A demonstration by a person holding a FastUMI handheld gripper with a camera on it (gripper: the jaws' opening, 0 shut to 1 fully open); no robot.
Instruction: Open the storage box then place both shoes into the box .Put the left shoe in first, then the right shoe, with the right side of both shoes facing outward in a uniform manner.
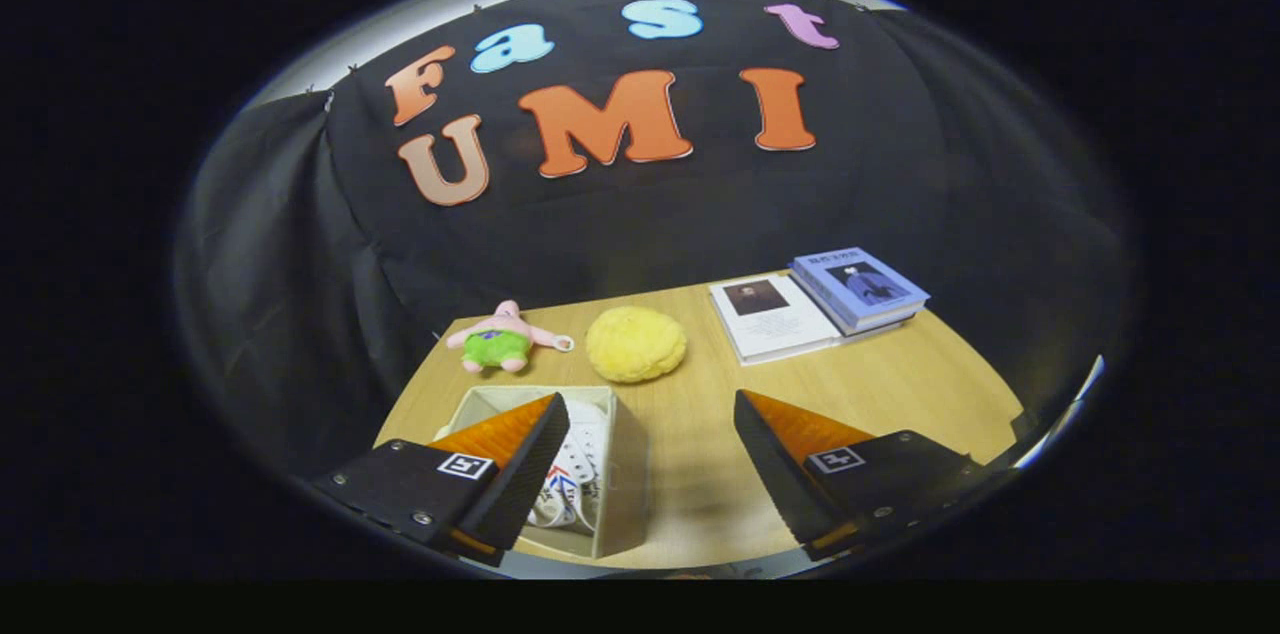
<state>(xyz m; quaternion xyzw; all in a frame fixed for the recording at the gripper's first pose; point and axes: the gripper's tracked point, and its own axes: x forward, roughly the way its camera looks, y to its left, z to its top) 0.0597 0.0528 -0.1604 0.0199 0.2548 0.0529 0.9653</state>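
Currently: tongs [645,444] spread wide above bench [880,384], nothing pinched.

Storage box [625,474] open, standing on bench under and just beside left finger, which overlaps its near left part. White shoe [578,474] with laces lying inside box, partly hidden by that finger; second shoe cannot be told. Bare bench surface between the two fingers. Beyond box: pink and green plush toy [502,339], with yellow round cushion [635,344] just beside it. Further right, well apart from box: white book [770,319] touching stacked blue books [860,289].
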